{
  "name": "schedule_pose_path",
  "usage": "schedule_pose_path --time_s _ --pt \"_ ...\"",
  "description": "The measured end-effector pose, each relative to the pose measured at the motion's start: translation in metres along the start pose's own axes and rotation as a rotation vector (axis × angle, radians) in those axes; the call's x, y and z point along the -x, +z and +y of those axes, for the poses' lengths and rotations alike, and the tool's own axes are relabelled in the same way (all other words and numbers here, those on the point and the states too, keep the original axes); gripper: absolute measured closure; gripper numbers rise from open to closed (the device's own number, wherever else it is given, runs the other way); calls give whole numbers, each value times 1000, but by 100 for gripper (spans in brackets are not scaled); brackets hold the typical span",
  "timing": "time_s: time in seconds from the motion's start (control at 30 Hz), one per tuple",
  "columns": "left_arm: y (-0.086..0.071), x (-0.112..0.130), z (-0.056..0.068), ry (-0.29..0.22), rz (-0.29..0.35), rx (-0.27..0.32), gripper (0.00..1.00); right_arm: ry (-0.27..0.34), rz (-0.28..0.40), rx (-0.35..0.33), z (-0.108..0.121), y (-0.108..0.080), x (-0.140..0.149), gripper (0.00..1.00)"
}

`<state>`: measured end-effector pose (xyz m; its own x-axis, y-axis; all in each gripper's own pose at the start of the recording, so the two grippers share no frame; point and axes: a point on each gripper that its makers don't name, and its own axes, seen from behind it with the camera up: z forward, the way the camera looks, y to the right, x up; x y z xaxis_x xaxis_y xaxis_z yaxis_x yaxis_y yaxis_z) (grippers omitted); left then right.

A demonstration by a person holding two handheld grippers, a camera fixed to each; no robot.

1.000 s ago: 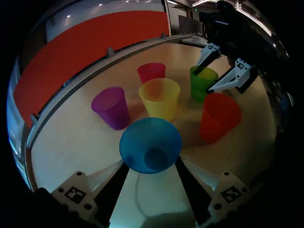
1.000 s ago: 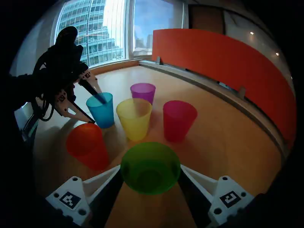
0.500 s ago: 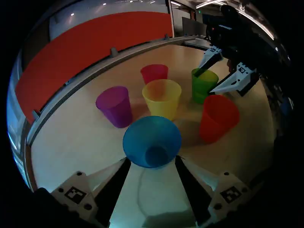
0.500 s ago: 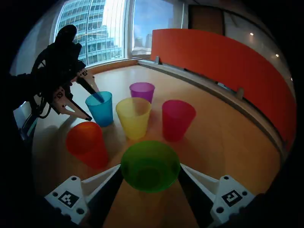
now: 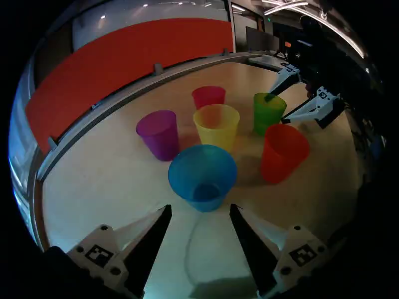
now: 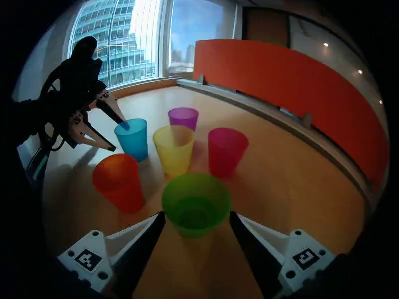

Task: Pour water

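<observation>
On left tongs [image 5: 199, 209] fingers [image 5: 132, 231]: black-white square markers [image 5: 98, 255].

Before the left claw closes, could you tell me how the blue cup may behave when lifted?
The blue cup looks like thin translucent plastic, so probably light and likely to flex under a squeeze. Its smooth walls taper to a narrow base, so it may slip in the grip, or tip if pushed near the rim.

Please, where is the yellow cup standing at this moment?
In the left gripper view, the yellow cup stands mid-group: just behind the blue cup, purple cup to its left, green cup to its right.
</observation>
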<state>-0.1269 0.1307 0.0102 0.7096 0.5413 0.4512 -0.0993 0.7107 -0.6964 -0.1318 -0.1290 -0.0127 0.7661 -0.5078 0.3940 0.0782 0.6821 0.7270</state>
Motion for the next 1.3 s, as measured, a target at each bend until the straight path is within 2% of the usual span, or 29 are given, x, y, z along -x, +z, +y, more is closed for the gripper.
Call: schedule_pose_path --time_s 0.3,0.6,0.8,1.0,1.3 --pt "-22 6 -10 -66 35 -53 14 24 5 46 2 -25 11 0" --pt "-46 6 -19 -126 101 -121 14 68 44 114 12 -52 10 0" --pt "-61 0 -28 -186 176 -180 14 107 103 182 20 -69 -1 0" --pt "-73 -1 -40 -224 240 -266 14 136 163 260 25 -82 -7 0" --pt "-102 -11 -62 -309 391 -412 14 213 307 413 47 -102 -28 0"
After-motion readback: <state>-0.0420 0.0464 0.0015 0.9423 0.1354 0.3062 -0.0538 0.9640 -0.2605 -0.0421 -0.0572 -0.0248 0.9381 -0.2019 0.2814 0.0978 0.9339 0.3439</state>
